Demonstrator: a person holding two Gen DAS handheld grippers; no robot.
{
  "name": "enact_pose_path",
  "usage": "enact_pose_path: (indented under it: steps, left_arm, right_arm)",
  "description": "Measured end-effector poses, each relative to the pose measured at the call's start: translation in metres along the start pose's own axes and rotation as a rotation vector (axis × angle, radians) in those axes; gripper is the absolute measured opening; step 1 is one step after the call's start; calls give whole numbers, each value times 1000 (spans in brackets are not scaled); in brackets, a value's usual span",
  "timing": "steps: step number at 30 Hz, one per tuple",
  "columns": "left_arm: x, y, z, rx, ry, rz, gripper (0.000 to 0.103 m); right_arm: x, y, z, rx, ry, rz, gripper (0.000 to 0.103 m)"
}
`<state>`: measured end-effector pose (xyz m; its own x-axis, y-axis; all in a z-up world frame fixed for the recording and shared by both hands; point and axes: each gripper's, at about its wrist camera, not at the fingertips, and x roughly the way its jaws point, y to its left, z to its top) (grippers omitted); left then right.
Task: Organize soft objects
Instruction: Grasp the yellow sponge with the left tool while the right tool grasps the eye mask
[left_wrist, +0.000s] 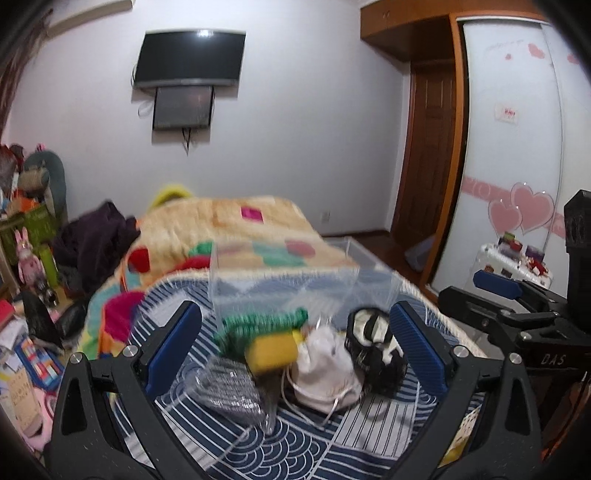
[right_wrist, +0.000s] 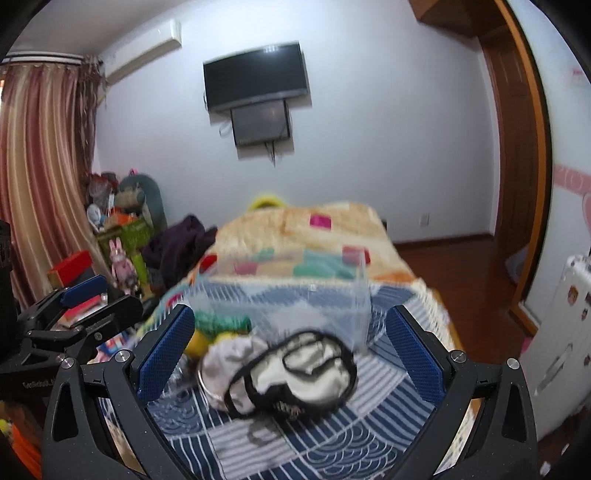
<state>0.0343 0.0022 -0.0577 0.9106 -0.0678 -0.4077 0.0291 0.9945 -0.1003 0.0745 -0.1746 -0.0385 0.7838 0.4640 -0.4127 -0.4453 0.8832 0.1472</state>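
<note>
The clear plastic storage box (left_wrist: 295, 280) is the largest of the task's things. It stands on the bed, on the navy and white patterned cover (left_wrist: 332, 435), and it is probably stiff and light, with smooth, slippery walls; I would take it by the rim. In front of it lies the soft pile. The black and white fabric piece with dark trim (right_wrist: 295, 373) is limp and light, so it will fold and hang when lifted; a pinch at a thick fold near its middle seems best. Touching it on its left is the pale cloth drawstring pouch (left_wrist: 325, 373), also soft, with a thin cord that can catch on a finger. The green knitted item (left_wrist: 266, 321) and the yellow soft block (left_wrist: 271, 352) lie just beside the pouch. The block looks squashy, maybe a sponge, but the blur makes this uncertain.

The left hand-held gripper (left_wrist: 295, 347) has its jaws spread wide and holds nothing. The right hand-held gripper (right_wrist: 291, 354) is also wide apart and empty, facing the black and white piece.

The bed is soft, so things sink a little when pressed. Further up lies a beige fleece blanket with coloured squares (right_wrist: 306, 229). On the white wall hangs a black television (right_wrist: 255, 74), and a wooden door (left_wrist: 432, 147) stands at the right.
</note>
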Motion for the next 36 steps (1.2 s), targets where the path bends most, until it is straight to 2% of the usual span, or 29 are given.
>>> enact_pose_path:
  steps: [3, 9, 12, 19, 25, 29, 36]
  left_arm:
    - [16, 4, -9, -10, 50, 14, 91]
    - [43, 16, -22, -46, 121, 34, 78]
    - [52, 20, -27, -57, 143, 36, 67]
    - [65, 25, -37, -68, 183, -7, 39]
    - [63, 21, -39, -39, 165, -25, 36]
    - [58, 21, -37, -36, 158, -43, 35]
    - [41, 11, -32, -12, 122, -53, 35]
  right_arm:
    - [13, -4, -9, 9, 69, 14, 103]
    - [40, -11, -34, 41, 201, 42, 103]
    - [51, -13, -42, 61, 249, 76, 103]
    - [57, -22, -54, 60, 311, 41, 103]
    - [60, -39, -58, 102, 329, 30, 100]
    - [64, -48, -61, 157, 347, 59, 87]
    - [56, -59, -66, 182, 370, 45, 62]
